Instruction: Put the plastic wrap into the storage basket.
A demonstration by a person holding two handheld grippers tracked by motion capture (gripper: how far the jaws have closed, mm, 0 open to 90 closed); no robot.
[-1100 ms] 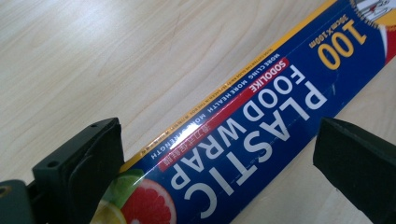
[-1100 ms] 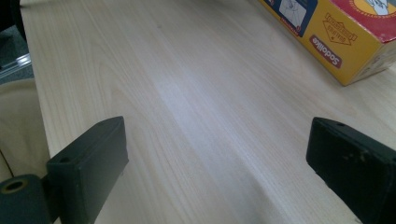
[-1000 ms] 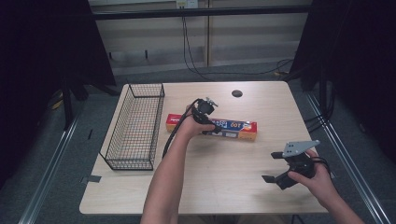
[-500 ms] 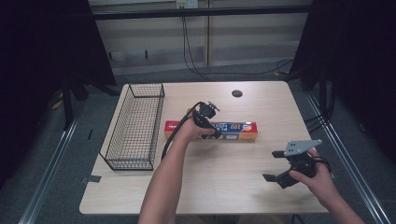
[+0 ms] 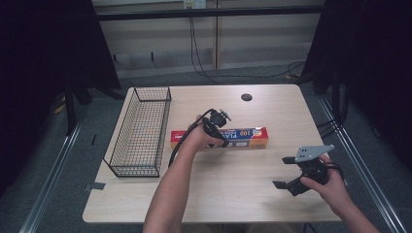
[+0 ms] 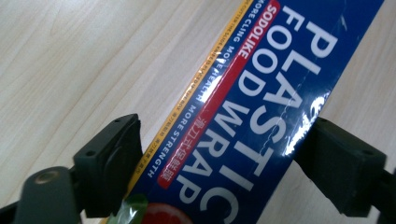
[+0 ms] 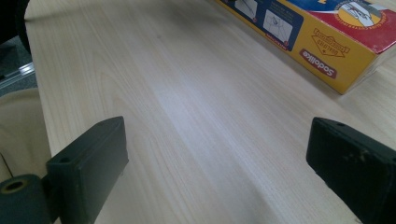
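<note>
Box [image 5: 221, 138] of plastic wrap lies flat mid-tabletop [image 5: 243, 194], beside the basket [image 5: 141, 131]. Left gripper [image 6: 219, 163] straddles it crosswise — jaws spread to about the box's width, pads at its edges, though I cannot tell if they press yet. Glossy film could let it slip or swivel when lifted. Right gripper [image 7: 219, 172] hovers near the front edge — jaws wide, empty.

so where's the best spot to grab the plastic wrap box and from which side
Grip the plastic wrap box across its narrow width, near mid-length, coming down from above. It lies flat and long on the table, so its two long sides are open to the jaws. The left gripper already straddles it this way.
</note>
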